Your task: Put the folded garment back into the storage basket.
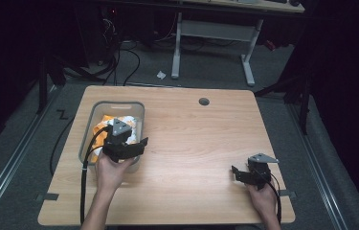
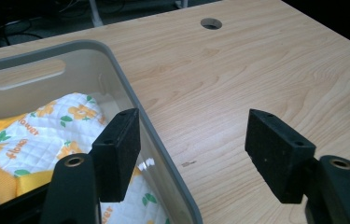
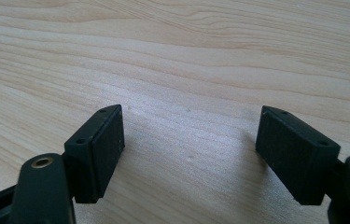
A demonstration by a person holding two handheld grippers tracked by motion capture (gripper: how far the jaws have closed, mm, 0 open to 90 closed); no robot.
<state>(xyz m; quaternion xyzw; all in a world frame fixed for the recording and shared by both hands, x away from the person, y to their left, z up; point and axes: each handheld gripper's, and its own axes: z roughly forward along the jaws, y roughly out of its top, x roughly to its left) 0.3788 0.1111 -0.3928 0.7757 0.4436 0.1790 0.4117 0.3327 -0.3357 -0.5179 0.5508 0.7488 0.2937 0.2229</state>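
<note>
The left tongs (image 1: 128,143) hang over the near right edge of a grey plastic bin (image 1: 87,139) at the left of the counter (image 1: 201,143). Their jaws stand wide apart with nothing between them; in the left gripper view one jaw sits over the inside of the bin (image 2: 158,140) and the other over bare wood, so they straddle the wall. Inside the bin lies a quilted cloth (image 2: 46,130), white with orange flowers and green leaves and yellow trim, bunched toward the bottom.

The right tongs (image 1: 238,173) are well apart from all this, low over the near right part of the counter, jaws also spread and empty above plain wood (image 3: 186,93).

This looks like the reach toward the cloth, with no grip made yet. The next move probably calls for shifting the left tongs fully inside the bin, lowering both jaws onto a raised fold, and closing on it without catching the bin wall.
</note>
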